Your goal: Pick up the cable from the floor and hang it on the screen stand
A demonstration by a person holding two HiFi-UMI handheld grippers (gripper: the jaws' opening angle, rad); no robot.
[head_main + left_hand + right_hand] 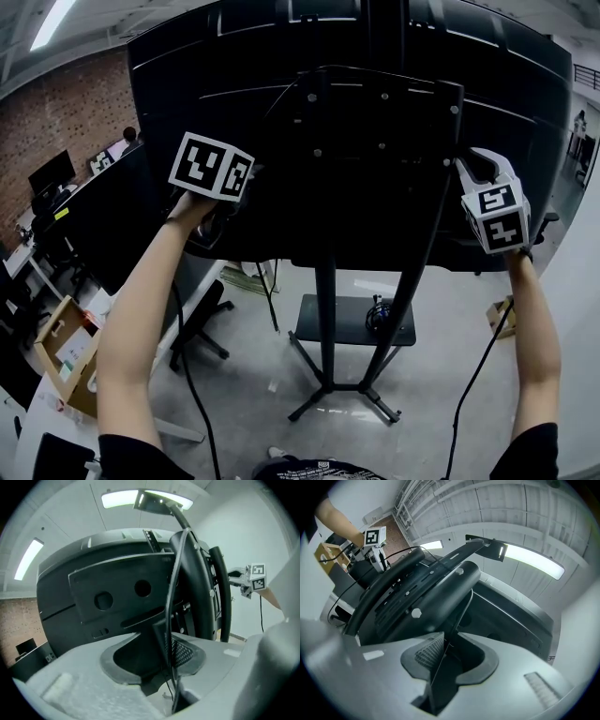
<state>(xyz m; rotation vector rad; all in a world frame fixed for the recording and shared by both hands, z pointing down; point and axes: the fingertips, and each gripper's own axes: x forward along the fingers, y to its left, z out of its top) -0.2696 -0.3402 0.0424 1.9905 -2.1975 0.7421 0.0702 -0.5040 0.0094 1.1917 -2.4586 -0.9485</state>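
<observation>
A red brick wall stands at ten o'clock in the head view, with a ceiling strip light at eleven. At nine, desks carry dark monitors. The floor is pale grey. A black office chair sits at seven, an open cardboard box at eight, and perhaps another box at four. A white wall closes three o'clock.

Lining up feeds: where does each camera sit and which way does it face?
Left gripper view: on the left gripper, facing across the screen's back toward the right gripper; own jaws, cable between.
Right gripper view: on the right gripper, facing the left gripper; own jaws, left arm.
Head view: on the head, looking down at screen and stand; both forearms, both grippers.
Shared: each gripper view shows the other.
</observation>
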